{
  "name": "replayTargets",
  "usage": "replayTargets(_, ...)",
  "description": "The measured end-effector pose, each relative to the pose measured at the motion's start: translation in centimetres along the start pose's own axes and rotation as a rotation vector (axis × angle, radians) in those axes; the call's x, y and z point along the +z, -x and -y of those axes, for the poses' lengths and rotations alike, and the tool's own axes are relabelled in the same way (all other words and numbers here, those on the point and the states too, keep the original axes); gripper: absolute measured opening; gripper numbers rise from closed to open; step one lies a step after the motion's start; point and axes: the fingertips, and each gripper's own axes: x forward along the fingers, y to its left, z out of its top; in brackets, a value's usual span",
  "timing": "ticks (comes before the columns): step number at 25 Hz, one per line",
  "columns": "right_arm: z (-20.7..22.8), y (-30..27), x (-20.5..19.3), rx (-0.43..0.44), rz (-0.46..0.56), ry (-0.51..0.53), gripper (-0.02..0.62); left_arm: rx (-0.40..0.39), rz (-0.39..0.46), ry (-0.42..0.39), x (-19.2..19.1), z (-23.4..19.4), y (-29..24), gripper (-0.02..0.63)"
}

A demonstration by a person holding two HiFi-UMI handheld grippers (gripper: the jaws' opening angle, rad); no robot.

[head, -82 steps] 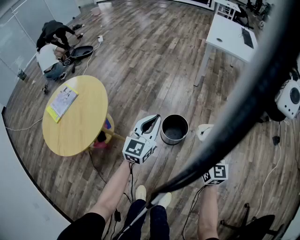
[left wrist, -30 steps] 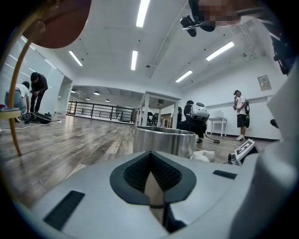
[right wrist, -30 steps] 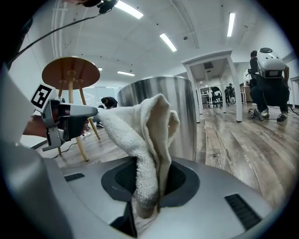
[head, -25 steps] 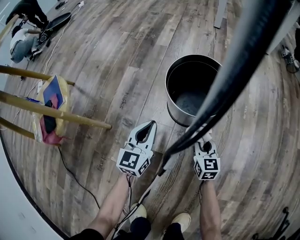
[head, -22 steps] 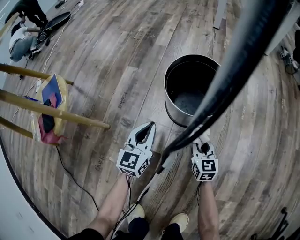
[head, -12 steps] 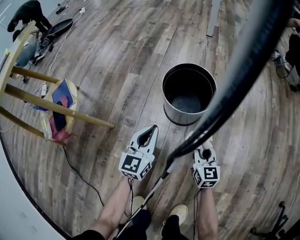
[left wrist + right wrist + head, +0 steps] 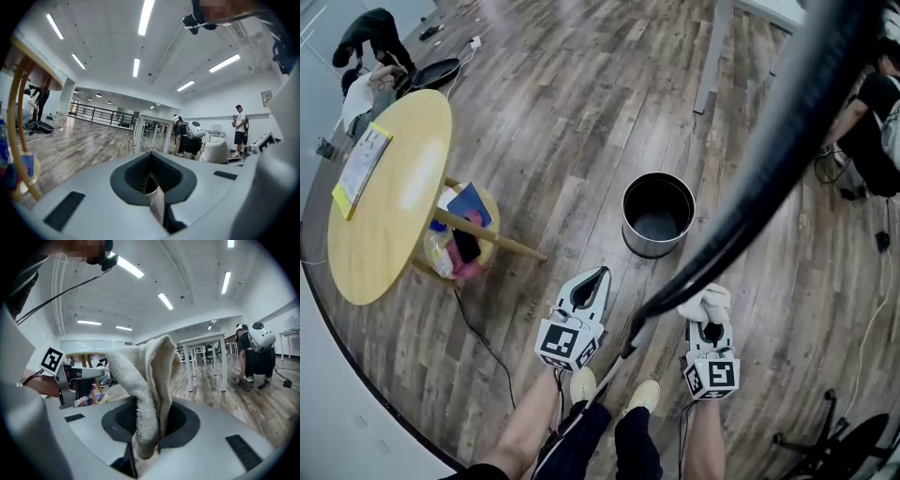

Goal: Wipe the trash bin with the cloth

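Observation:
A round metal trash bin (image 7: 658, 215) stands upright on the wood floor, dark and hollow inside. My right gripper (image 7: 706, 322) is held nearer me than the bin and is shut on a cream cloth (image 7: 703, 303), which bunches up out of the jaws in the right gripper view (image 7: 146, 380). My left gripper (image 7: 591, 281) hovers left of it with its jaws shut and nothing between them (image 7: 151, 180). Both grippers are well short of the bin and point upward. A thick black cable (image 7: 769, 159) crosses the head view and hides part of the floor.
A round yellow table (image 7: 389, 192) with a booklet stands at left, with a basket of items (image 7: 459, 239) under it. A white desk leg (image 7: 710, 61) rises behind the bin. A person (image 7: 874, 122) crouches at the right, others at the far left (image 7: 370, 56). A floor cable (image 7: 483, 337) trails near my feet.
The view has pulled up and back: the bin now looks smaller and farther, and the tabletop has come into sight. Both grippers stay low in front of me, the cloth still held.

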Motion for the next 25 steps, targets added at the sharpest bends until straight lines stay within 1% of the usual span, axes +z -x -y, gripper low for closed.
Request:
replayTargets(4,-1.2,2.3,10.3,-0.002,0.079,0.021,0.095,0.002,0.035,-0.027,9.2,0.8,1.0,-0.005)
replayTargets(6,-1.6,2.7,14.5,-0.009,0.121,0.021,0.095,0.006,0.059,-0.038,13.2,0.9,1.2,-0.005)
replayTargets(9,-2.1,3.0,19.3,-0.014,0.16,0.02,0.095,0.009,0.077,-0.054,17.7,1.0,1.6,-0.005)
replayTargets(12,-2.7,3.2,22.5,-0.009,0.178,0.028,0.095,0.015,0.084,-0.067,20.8,1.2,2.0,-0.005)
replayTargets(15,-3.3,3.4,24.4,-0.009,0.187,0.036,0.095,0.021,0.094,-0.067,22.7,1.2,2.6,-0.005)
replayTargets(18,-3.8,3.6,25.1,-0.006,0.186,0.038,0.095,0.024,0.097,-0.051,23.2,1.2,3.0,-0.005)
replayTargets(22,-3.9,2.8,24.5,-0.003,0.173,0.04,0.095,0.026,0.09,-0.042,22.6,0.5,2.8,-0.005)
replayTargets(25,-3.5,1.3,22.7,0.002,0.158,0.046,0.095,0.016,0.09,-0.049,21.1,0.3,1.9,-0.005)
